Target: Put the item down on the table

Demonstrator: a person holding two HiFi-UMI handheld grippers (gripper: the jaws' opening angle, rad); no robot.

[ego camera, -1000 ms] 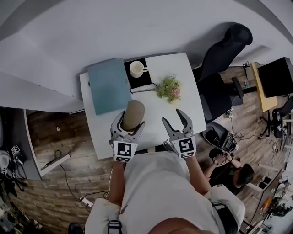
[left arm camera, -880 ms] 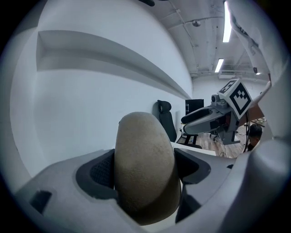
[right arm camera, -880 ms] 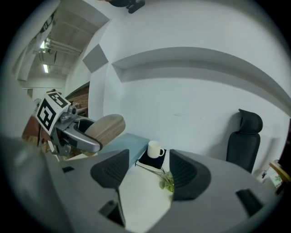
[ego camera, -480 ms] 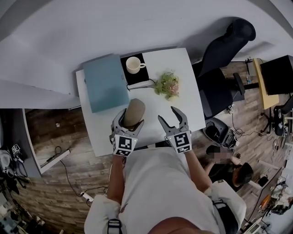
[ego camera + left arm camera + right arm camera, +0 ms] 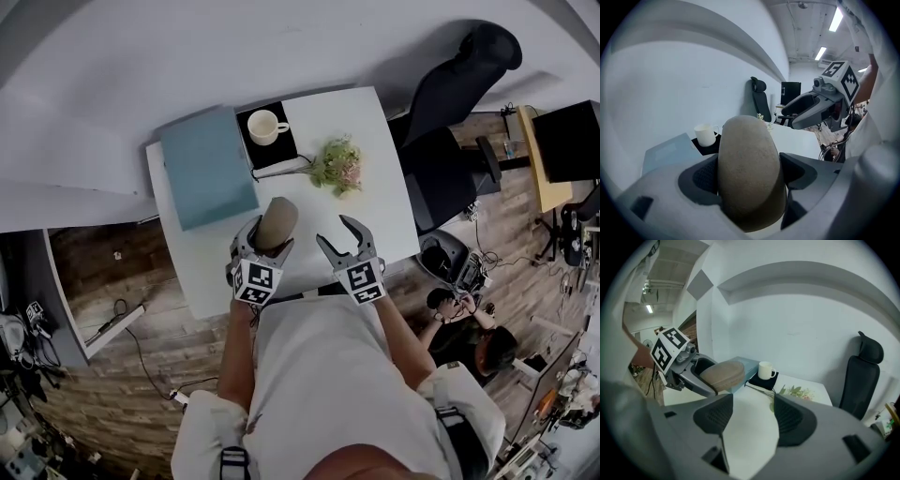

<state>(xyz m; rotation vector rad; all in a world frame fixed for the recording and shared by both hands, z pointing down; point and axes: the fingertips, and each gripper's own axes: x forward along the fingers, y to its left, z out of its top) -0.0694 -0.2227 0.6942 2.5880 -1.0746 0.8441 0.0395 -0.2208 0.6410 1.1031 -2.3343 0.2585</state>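
A tan oval case [image 5: 276,223] sits between the jaws of my left gripper [image 5: 266,230], which is shut on it; it fills the left gripper view as a rounded brown body [image 5: 747,173] pressed by both pads. It hangs over the near part of the white table [image 5: 380,178]. My right gripper [image 5: 342,235] stands open beside it with nothing between its pads, over bare tabletop [image 5: 750,420]. The right gripper view shows the held case [image 5: 723,373] and my left gripper [image 5: 729,380] at its left.
A teal folder [image 5: 206,169] lies at the table's back left. A white mug [image 5: 263,125] stands on a black coaster, with a sprig of flowers [image 5: 337,165] to its right. A black office chair [image 5: 450,112] stands right of the table. A seated person [image 5: 469,328] is on the floor right.
Both grippers have drifted slightly toward the table's near edge with the case still gripped; the view has shifted, so the table sits a little higher and further left in the head view.
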